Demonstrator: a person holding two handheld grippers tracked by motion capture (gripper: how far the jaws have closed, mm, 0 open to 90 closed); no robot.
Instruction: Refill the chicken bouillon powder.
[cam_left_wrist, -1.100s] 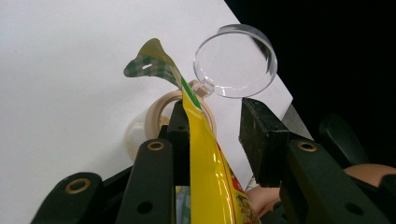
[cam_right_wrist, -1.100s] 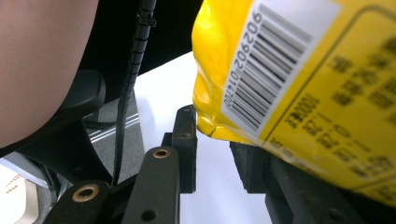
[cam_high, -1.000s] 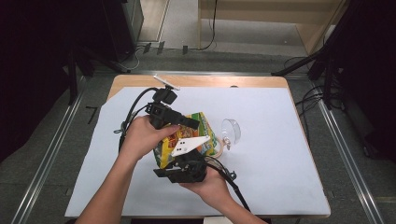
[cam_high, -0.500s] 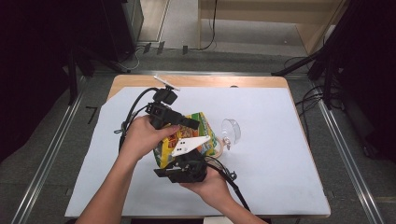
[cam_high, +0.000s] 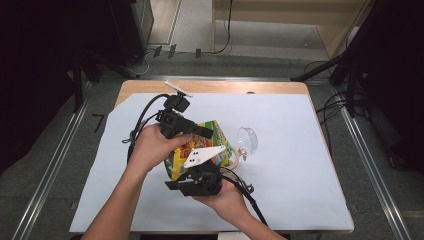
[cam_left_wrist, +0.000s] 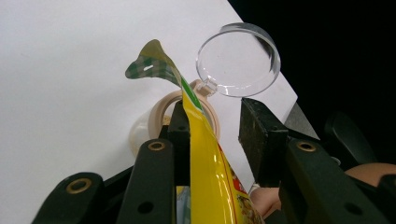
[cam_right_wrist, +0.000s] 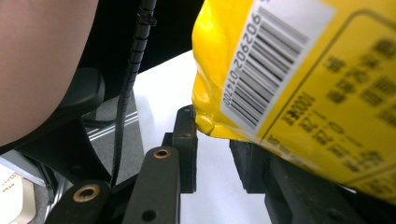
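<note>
A yellow snack bag (cam_high: 216, 137) stands on edge at the middle of the table, between my two grippers. In the left gripper view the bag (cam_left_wrist: 205, 154) runs up along the left jaw. Its torn green-checked top curls over, and a bare gap separates it from the right jaw, so my left gripper (cam_left_wrist: 215, 106) is open around it. From the bag's near end my right gripper (cam_high: 192, 172) comes in. There the barcoded back of the bag (cam_right_wrist: 289, 74) covers the right jaw, and its dented corner sits against the left jaw's tip (cam_right_wrist: 212, 133).
A clear round lid (cam_high: 248, 141) (cam_left_wrist: 237, 59) lies just right of the bag, with a beige ring (cam_high: 233, 159) (cam_left_wrist: 161, 105) beside it. A white sheet (cam_high: 300, 165) covers the wooden table (cam_high: 280, 87). Black cables trail from both grippers. Dark stands flank the table.
</note>
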